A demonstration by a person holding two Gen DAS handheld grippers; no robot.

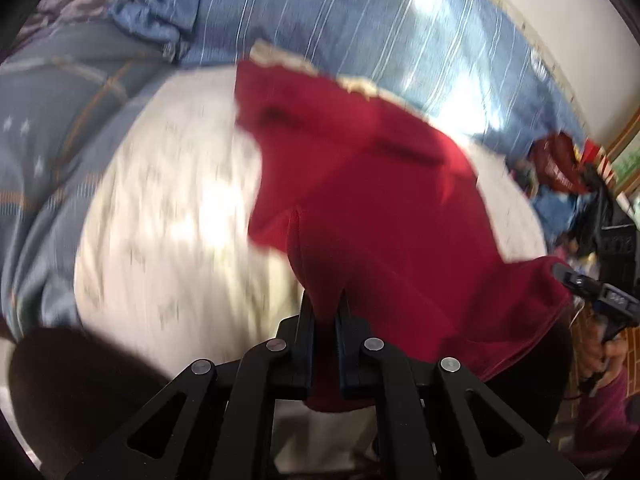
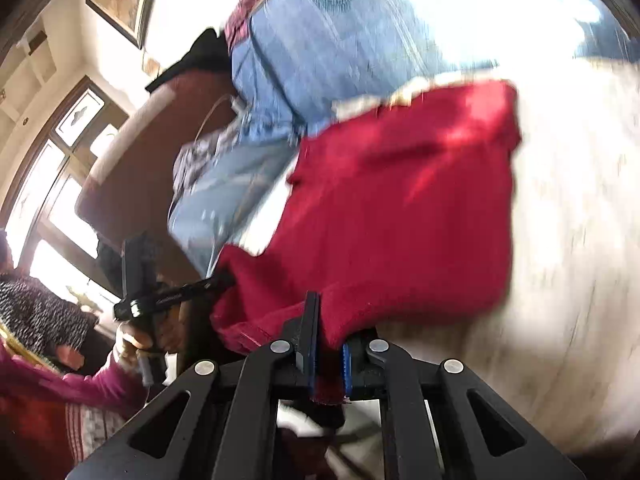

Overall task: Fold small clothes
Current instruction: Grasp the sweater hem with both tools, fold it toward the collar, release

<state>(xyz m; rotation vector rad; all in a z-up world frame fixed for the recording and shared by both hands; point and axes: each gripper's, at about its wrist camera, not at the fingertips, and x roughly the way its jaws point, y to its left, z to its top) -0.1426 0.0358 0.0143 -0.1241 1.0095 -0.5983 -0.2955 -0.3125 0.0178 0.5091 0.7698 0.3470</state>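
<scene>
Red knit garment (image 1: 372,184) (soft, limp, light) is clamped at its near edge by left tool (image 1: 325,312) and right tool (image 2: 329,332), best held at corners.

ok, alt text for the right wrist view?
The right tongs are shut on an edge of a red garment, which hangs over a white sheet. At left, the left tongs pinch another edge. Blue bedding lies behind; the frame is motion-blurred.
</scene>
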